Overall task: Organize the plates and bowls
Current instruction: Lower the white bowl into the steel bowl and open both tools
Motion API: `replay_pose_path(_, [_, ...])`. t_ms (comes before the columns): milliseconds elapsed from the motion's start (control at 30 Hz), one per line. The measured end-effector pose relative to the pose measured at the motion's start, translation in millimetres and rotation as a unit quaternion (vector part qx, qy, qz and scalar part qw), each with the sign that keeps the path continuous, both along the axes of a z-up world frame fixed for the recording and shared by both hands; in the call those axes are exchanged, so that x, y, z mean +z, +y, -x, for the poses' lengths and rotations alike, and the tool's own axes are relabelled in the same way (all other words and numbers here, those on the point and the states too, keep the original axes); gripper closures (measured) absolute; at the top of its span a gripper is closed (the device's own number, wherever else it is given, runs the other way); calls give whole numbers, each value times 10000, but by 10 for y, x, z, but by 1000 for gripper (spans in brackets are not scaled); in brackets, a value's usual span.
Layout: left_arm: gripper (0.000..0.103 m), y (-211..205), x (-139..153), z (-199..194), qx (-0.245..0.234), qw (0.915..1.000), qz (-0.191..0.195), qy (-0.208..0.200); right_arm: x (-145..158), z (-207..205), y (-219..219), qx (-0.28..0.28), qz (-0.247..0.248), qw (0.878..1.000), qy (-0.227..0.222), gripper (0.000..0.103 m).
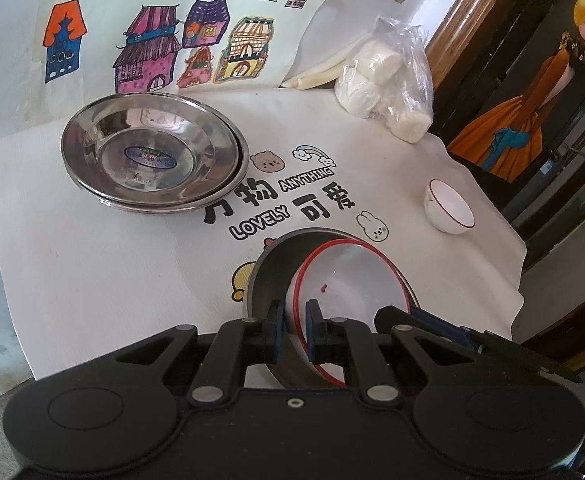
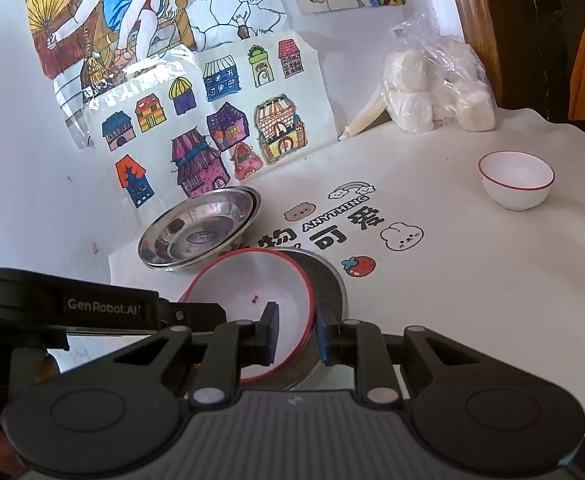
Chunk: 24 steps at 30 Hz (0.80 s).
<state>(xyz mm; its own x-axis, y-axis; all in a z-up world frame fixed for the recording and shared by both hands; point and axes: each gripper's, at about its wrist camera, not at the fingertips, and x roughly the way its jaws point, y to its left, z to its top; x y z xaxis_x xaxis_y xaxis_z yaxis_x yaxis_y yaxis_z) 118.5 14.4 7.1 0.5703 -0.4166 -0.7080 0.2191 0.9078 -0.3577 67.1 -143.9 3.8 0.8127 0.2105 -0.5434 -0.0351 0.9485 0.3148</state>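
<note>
A large white bowl with a red rim (image 1: 352, 280) (image 2: 244, 280) sits tilted inside a grey steel dish (image 1: 266, 276) (image 2: 332, 276) on the white printed tablecloth. My left gripper (image 1: 295, 330) (image 2: 208, 314) is shut on the bowl's left rim, one pad inside and one outside. My right gripper (image 2: 298, 334) (image 1: 420, 318) is shut on the opposite rim the same way. A red speck lies inside the bowl. A stack of shiny steel plates (image 1: 152, 152) (image 2: 200, 232) rests at the far left. A small red-rimmed white bowl (image 1: 450, 208) (image 2: 516, 184) stands upright at the right.
A clear bag of white buns (image 1: 388, 80) (image 2: 440, 92) lies at the back right, with pale sticks (image 1: 316, 74) beside it. Coloured drawings (image 1: 152, 48) lean on the wall behind. The tablecloth edge (image 1: 520, 272) drops off at the right, near a dark wooden frame.
</note>
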Motion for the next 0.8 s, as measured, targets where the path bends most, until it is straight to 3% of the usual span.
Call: replay_pose_path(800, [80,-64,34,-36,7,9998,-216,-51,-27,-29,5,25,-56,10000,29,79])
